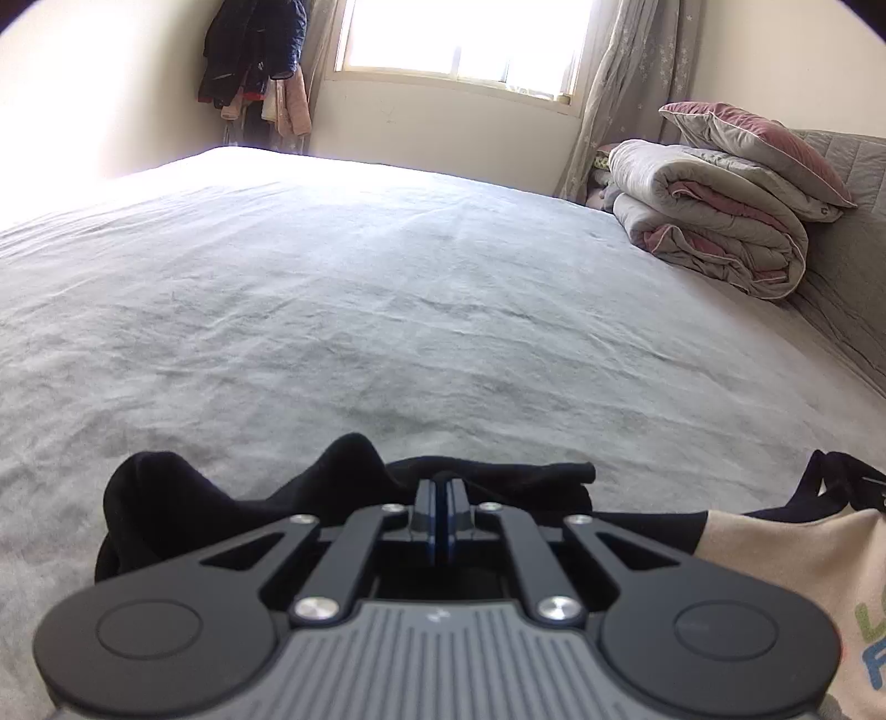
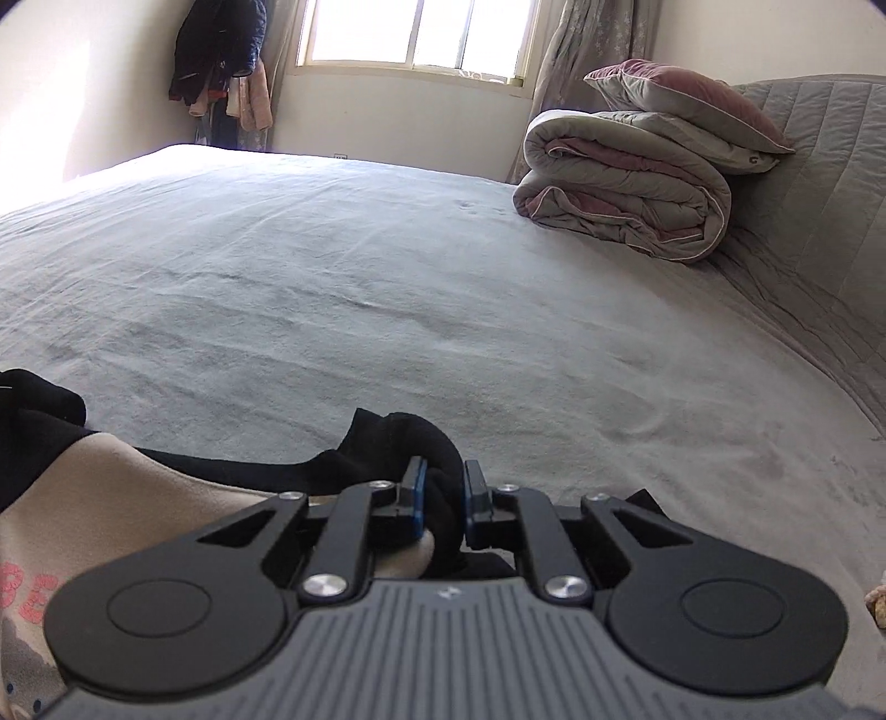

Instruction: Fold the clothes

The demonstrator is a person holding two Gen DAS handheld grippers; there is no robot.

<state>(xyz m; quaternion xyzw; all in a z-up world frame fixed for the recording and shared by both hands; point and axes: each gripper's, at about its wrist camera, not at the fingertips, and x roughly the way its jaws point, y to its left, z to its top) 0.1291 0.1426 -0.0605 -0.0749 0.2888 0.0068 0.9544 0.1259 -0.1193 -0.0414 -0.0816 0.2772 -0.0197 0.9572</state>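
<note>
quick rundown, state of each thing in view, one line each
left hand-held gripper: shut on black fabric of the shirt
right hand-held gripper: shut on a bunched black part of the shirt
shirt: beige and black, crumpled, not yet folded
bed: covered with a wrinkled grey sheet
quilt: folded, pillow on top
curtain: drawn aside

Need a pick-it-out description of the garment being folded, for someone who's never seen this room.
Start at the wide grey bed under the window; a rolled duvet and pillow sit at its far right. At the near edge lies the garment, gripped by the left hand-held gripper and the right hand-held gripper. It alone is beige with black trim and coloured lettering.
</note>
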